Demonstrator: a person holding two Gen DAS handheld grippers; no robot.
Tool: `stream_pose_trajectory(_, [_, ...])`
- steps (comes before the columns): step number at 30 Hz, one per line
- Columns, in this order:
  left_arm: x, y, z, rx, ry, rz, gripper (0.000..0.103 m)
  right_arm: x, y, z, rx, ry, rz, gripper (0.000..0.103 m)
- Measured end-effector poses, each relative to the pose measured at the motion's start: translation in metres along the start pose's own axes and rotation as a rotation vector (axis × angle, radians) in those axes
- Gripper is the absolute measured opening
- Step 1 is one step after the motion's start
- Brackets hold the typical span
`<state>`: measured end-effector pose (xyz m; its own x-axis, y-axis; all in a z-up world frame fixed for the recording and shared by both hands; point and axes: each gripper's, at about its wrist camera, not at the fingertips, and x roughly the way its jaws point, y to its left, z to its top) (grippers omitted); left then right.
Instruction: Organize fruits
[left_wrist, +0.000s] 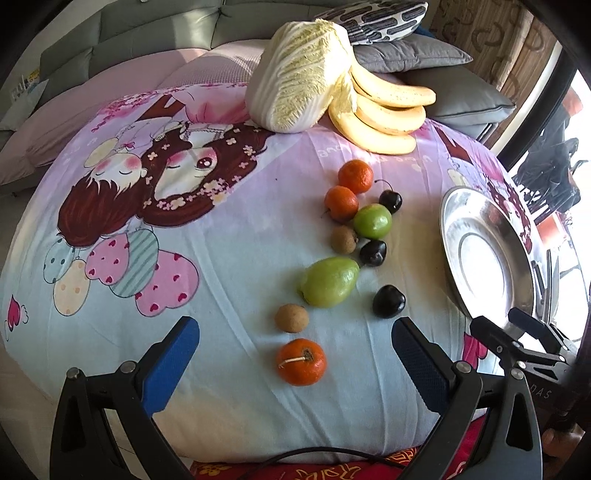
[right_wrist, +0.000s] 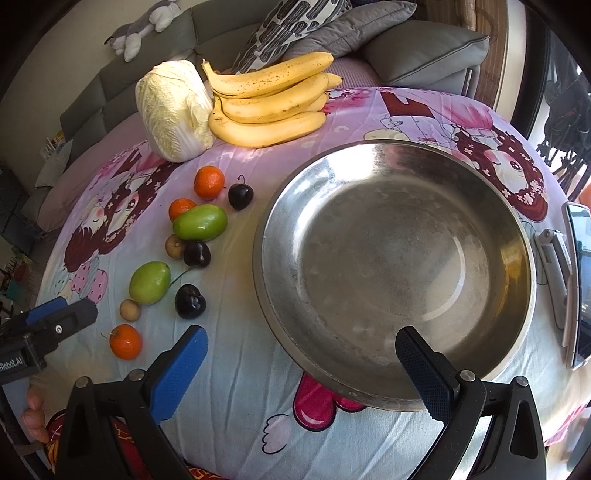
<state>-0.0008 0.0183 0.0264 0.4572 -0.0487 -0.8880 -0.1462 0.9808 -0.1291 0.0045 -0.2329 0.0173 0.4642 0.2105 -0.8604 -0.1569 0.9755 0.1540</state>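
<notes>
My left gripper (left_wrist: 295, 354) has its jaws wide open around the near tangerine (left_wrist: 301, 362), stem pointing left. My right gripper (right_wrist: 301, 365) gapes empty over the metal bowl (right_wrist: 369, 155). Bananas (right_wrist: 266, 103) lie sideways, far back.

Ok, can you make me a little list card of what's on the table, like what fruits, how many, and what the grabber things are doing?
oranges: three, one nearest the left gripper
green fruits: two
dark fruits: three
small brown fruits: two
bananas: one bunch at the far edge
cabbage: one, touching the bananas
metal bowl: empty, right of the small fruits
left gripper: jaws open, holding nothing
right gripper: jaws open, holding nothing, at the bowl's near rim
fruit in bowl: none yet
</notes>
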Motion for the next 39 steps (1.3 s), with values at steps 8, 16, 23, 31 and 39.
stream_pose_trajectory(8, [0.0,0.013,0.01,0.105,-0.023,0.051,0.103,0.001,0.032,0.003,-0.109,-0.033,0.046,0.103])
stream_pose_trajectory(16, [0.014,0.011,-0.004,0.229,0.054,0.032,0.103,0.012,0.06,0.002,-0.227,-0.026,0.108,0.103])
stream_pose_trajectory(23, [0.031,0.006,-0.016,0.296,0.116,-0.019,0.089,0.027,0.072,0.004,-0.277,-0.012,0.135,0.103])
stream_pose_trajectory(31, [0.047,0.0,-0.025,0.341,0.17,-0.081,0.072,0.034,0.079,0.009,-0.314,-0.009,0.147,0.092])
stream_pose_trajectory(39, [0.054,-0.004,-0.032,0.342,0.175,-0.111,0.067,0.051,0.087,0.009,-0.334,0.032,0.16,0.073])
